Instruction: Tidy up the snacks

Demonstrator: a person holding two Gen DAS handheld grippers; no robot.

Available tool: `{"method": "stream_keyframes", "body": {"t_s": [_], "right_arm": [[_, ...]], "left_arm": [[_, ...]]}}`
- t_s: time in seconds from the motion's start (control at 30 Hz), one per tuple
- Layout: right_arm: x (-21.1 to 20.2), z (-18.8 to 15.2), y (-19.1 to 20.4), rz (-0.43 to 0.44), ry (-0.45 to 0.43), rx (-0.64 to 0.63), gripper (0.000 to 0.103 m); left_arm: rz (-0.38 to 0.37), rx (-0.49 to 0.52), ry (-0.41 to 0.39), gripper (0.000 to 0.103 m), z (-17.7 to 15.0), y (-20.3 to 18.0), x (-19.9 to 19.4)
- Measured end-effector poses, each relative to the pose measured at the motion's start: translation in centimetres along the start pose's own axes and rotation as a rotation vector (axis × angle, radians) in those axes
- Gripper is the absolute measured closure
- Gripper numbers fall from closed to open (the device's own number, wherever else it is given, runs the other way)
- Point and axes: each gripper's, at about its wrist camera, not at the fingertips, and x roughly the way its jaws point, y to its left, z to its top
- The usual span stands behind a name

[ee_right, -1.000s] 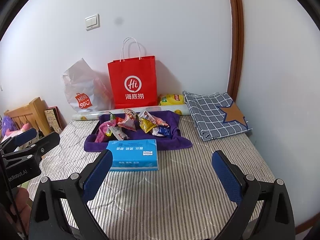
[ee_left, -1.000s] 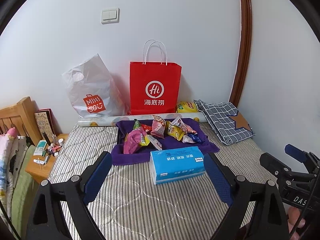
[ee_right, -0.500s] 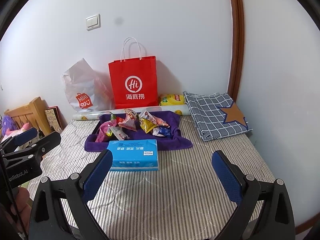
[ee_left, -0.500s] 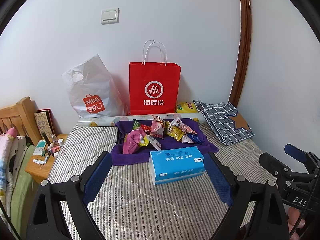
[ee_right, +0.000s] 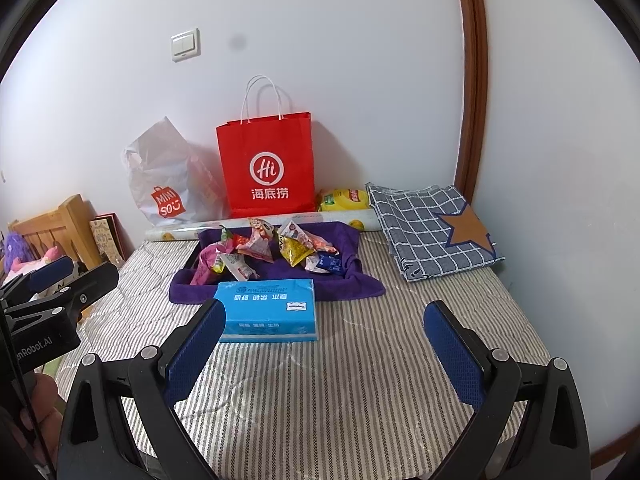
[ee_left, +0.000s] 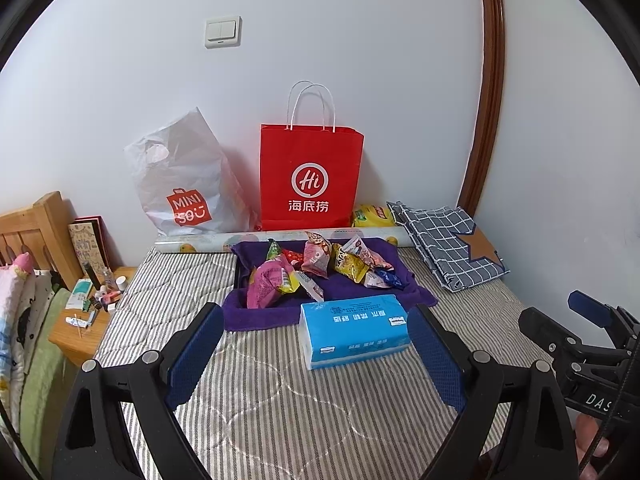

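A striped quilted bed (ee_left: 320, 408) is seen set against plain white walls (ee_left: 360, 40), with a light switch (ee_left: 223, 31) mounted above, brown door trim (ee_left: 486, 100) at right, a wooden headboard (ee_left: 36, 232) at left.

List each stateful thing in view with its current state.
left gripper: open, empty
right gripper: open, empty
snack packets: piled loose in tray
purple-lined tray: filled
blue tissue pack: lying flat, sealed
red paper bag: upright
white plastic bag: leaning on wall
checked cloth: folded

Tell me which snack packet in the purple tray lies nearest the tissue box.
The white packet with red print, at the tray's front edge: it almost touches the blue tissue box, while the others lie farther back.
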Motion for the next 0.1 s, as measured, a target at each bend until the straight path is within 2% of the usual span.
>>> {"method": "stream_keyframes", "body": {"t_s": [0.1], "right_arm": [[0.05, 0.00, 0.06, 0.000, 0.000, -0.002, 0.004]], "left_arm": [[0.004, 0.001, -0.002, 0.010, -0.01, 0.03, -0.05]]}}
